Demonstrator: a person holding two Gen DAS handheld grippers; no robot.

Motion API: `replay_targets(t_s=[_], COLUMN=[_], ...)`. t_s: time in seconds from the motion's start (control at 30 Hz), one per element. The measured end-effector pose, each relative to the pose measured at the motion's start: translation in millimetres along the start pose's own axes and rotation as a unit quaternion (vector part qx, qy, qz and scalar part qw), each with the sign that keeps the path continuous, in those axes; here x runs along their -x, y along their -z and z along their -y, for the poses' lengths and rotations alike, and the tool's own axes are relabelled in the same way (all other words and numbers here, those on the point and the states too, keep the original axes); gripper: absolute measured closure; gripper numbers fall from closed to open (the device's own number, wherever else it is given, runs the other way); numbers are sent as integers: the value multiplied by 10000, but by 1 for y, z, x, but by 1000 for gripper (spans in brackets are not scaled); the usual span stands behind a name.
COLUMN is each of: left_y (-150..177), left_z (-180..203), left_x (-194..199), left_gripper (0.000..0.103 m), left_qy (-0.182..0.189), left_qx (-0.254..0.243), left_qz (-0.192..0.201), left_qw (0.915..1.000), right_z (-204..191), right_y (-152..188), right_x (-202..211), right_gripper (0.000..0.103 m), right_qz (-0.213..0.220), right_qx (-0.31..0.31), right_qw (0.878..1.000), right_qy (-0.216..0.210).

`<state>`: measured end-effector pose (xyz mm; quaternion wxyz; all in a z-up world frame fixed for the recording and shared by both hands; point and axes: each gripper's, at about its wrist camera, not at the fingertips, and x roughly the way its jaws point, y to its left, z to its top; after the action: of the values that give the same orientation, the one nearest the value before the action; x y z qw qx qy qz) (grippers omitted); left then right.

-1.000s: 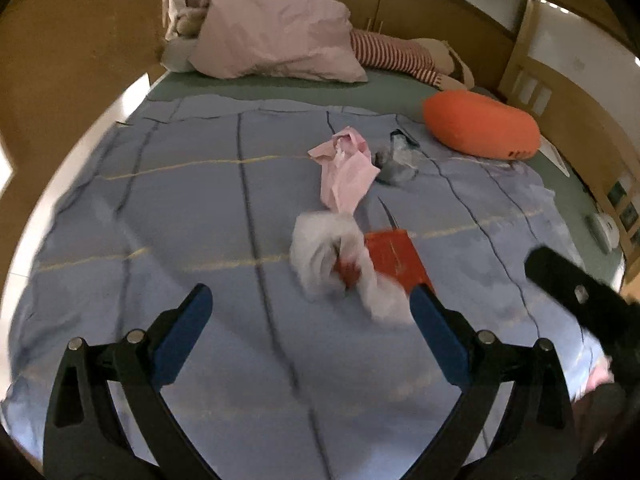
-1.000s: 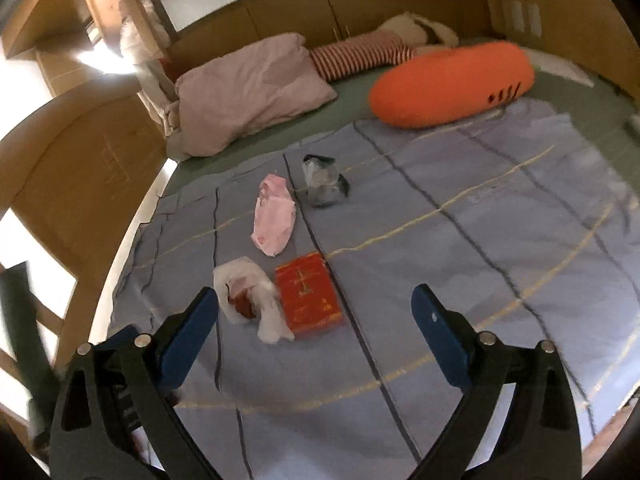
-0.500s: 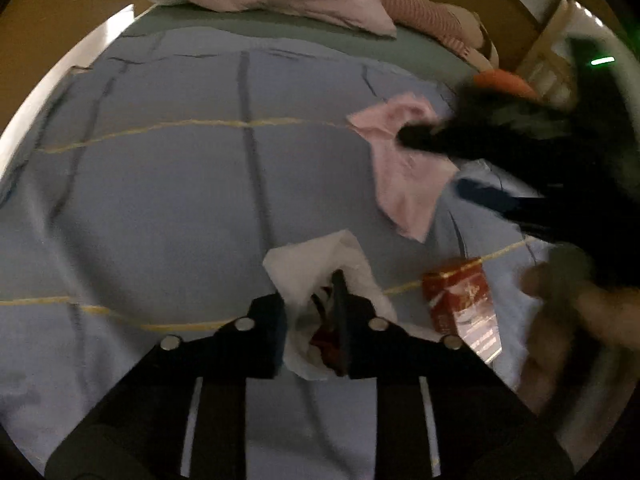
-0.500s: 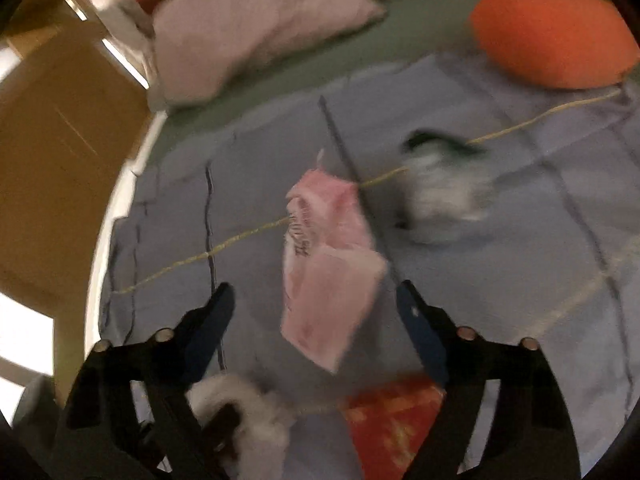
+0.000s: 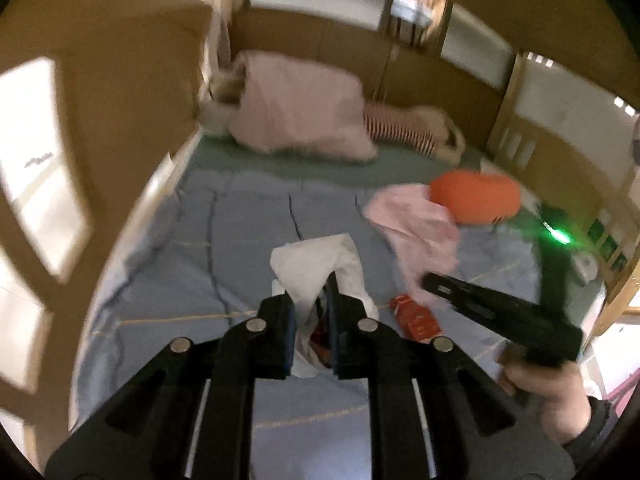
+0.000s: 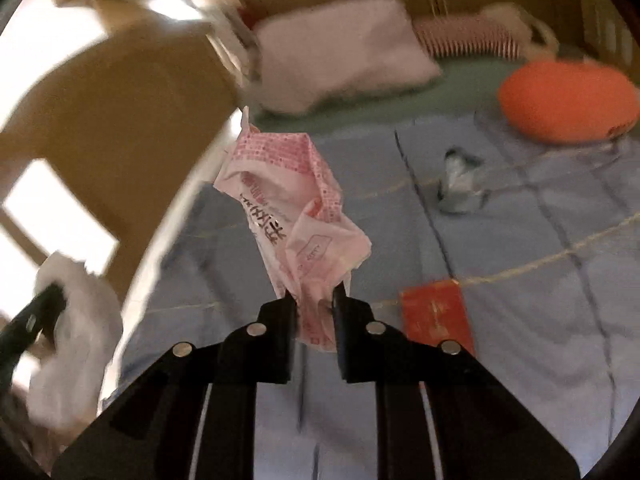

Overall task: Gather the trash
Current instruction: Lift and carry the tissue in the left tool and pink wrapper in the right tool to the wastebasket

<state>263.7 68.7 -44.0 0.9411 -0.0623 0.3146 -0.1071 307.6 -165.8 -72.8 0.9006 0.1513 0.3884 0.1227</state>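
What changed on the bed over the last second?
Both tongs closed and lifted trash off the blue sheet. The left tongs, open a second ago, now grip the white tissue wad; the right tongs now grip the pink wrapper, raised clear of the bed. The red packet, grey crumpled wrapper, orange cushion and pink pillow stayed put.

Blurring across the pink pillow [image 6: 340, 48] and striped cushion [image 6: 468, 38] at upper frame; hiding the lower white tissue [image 5: 316, 264] behind the fingers; smearing a grey wrapper [image 6: 458, 184] beyond reading.
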Motion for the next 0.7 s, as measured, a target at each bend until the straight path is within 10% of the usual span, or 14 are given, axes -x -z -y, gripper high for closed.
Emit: replay_targets(t_s=[0.27,0.7], left_y=[65,108], left_z=[6,71], left_x=[58,105], left_gripper=[89,88], left_qy=[118,127], left_qx=[191,-473], left_qz=[-59,16], left_qw=[9997,9988], right_z=[-26,-35], right_y=[100,121], right_x=[123,153], right_gripper=[86,86], right_qz=[611,581], right_qx=[290,623], right_qw=[9975,9958], right_qy=[199,348])
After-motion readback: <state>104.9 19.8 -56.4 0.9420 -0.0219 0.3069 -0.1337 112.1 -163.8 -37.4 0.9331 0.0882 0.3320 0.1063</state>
